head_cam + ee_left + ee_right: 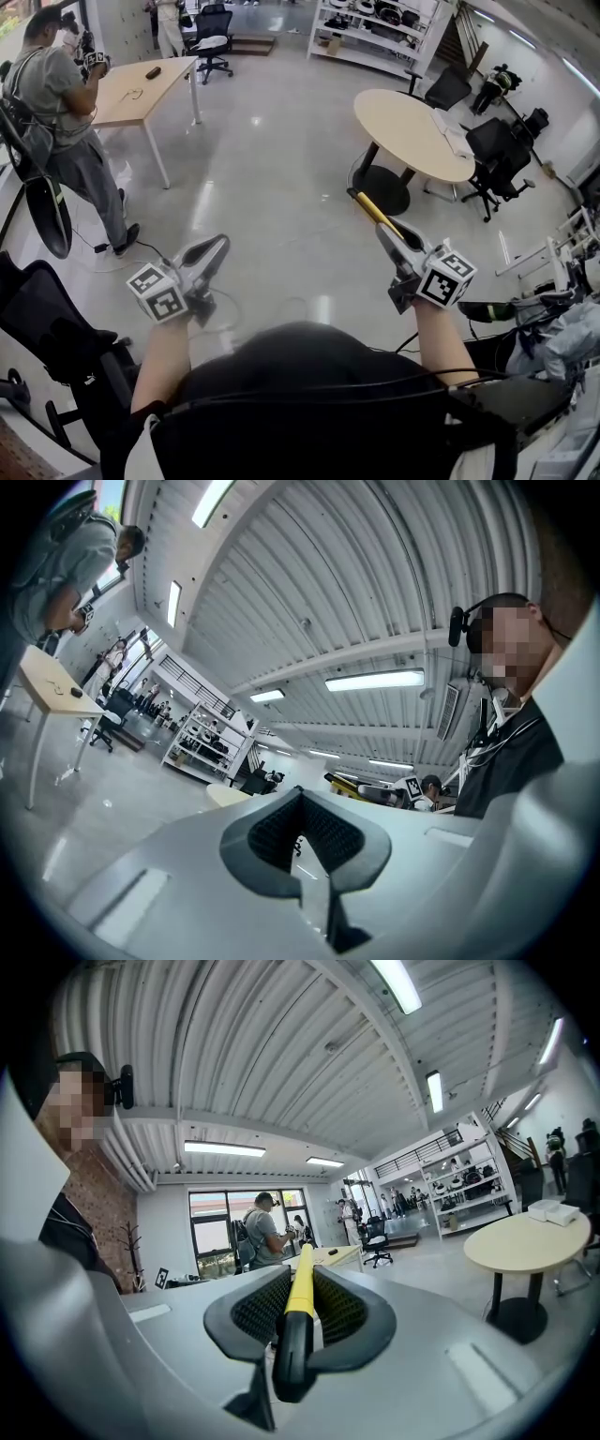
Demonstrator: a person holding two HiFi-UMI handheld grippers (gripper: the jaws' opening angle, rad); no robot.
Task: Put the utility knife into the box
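Observation:
The utility knife, yellow with a black end, is clamped between the pads of my right gripper. It sticks out forward and to the left over the grey floor. In the right gripper view the utility knife runs straight along the slot of the right gripper, yellow part ahead, black end nearest the camera. My left gripper hangs at the same height to the left, its jaws together with nothing in them. The left gripper shows only bare pads. A white box-like thing lies on the round table.
A round beige table on a black foot stands ahead right, with black office chairs behind it. A rectangular wooden table is at the far left, with a person beside it. Shelves line the back. A black chair is close on my left.

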